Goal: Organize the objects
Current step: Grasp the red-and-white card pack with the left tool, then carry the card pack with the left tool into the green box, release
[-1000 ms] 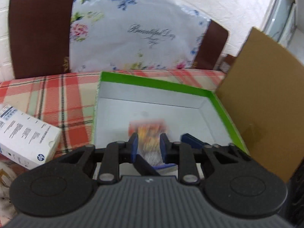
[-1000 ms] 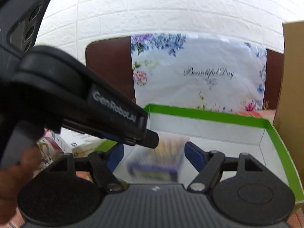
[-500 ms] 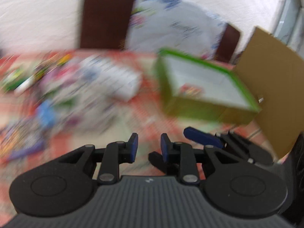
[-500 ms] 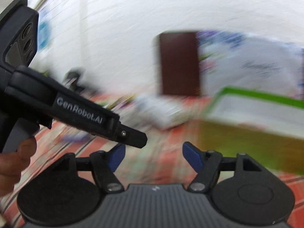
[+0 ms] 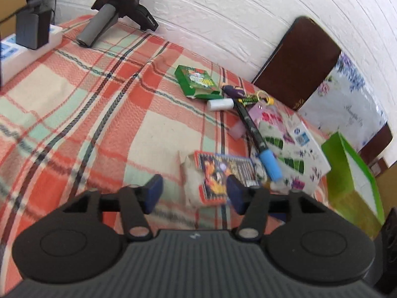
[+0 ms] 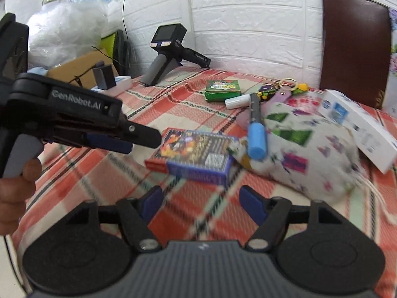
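My left gripper [image 5: 193, 193] is open and empty, low over the plaid cloth, with a colourful card box [image 5: 220, 173] just ahead between its fingertips. My right gripper [image 6: 203, 204] is open and empty, a little short of the same card box [image 6: 196, 152]. The left gripper [image 6: 139, 139] shows in the right wrist view, beside the box's left end. A black marker with a blue cap [image 5: 258, 139] lies over a floral pouch [image 5: 285, 146]. A green box [image 5: 197, 82], a white tube [image 5: 220, 104] and keychains [image 5: 250, 96] lie further back. The green bin [image 5: 352, 176] stands at right.
A white HP box [image 6: 359, 124] lies behind the pouch. A spare handheld gripper [image 5: 119, 5] and a power strip [image 5: 15, 49] sit at the table's far left. A brown chair back [image 5: 297, 64] stands against the white wall.
Both grippers swung left, away from the green bin, to the pile of objects. The left gripper let go of the packet it held over the bin and has opened.
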`<state>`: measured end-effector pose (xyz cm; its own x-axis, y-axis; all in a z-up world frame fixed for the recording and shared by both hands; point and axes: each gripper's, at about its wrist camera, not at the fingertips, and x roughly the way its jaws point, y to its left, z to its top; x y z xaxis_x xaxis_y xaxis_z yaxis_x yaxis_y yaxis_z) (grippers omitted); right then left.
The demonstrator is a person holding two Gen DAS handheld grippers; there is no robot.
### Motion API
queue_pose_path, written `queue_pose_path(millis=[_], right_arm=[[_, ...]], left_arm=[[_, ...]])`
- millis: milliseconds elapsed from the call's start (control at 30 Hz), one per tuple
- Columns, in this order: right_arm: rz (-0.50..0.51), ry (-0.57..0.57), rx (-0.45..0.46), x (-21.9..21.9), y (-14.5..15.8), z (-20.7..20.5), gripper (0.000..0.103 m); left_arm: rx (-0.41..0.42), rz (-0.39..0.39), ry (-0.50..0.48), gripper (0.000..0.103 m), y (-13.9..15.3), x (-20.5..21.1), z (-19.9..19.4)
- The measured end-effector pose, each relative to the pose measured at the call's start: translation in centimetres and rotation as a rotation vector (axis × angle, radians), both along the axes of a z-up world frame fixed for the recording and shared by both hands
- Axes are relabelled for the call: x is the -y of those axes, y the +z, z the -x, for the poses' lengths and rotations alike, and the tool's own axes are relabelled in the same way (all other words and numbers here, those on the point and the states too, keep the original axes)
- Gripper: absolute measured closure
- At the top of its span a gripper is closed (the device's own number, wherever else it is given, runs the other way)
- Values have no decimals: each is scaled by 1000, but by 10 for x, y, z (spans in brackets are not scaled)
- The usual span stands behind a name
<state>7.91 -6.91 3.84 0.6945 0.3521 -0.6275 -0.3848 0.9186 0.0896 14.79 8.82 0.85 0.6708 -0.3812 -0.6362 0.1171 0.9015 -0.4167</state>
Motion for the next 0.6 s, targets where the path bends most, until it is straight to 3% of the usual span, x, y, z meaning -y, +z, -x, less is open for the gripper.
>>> queue_pose_path(millis=[100,167,267,333,500,600], right_arm=[[28,16,-1,-13,-5,-10,14],[54,34,11,-22,-6,-13,13],[76,24,30,-31,-8,-18,11],[58,-17,27,-27,-6,-22,20],[50,-28,29,-24,-2,-6,32],[35,-22,39,-23,-1,16,32]], left_arm=[[-8,19,-17,33,-4,5,-10],[11,36,-55,35,-4,14,-12],[44,-44,-56,50,-5,28,-11],[50,-74,-46,62,-6,27,-11],[39,-71,-37,64,1,18,8],[35,-77,-28,64,2,17,31]])
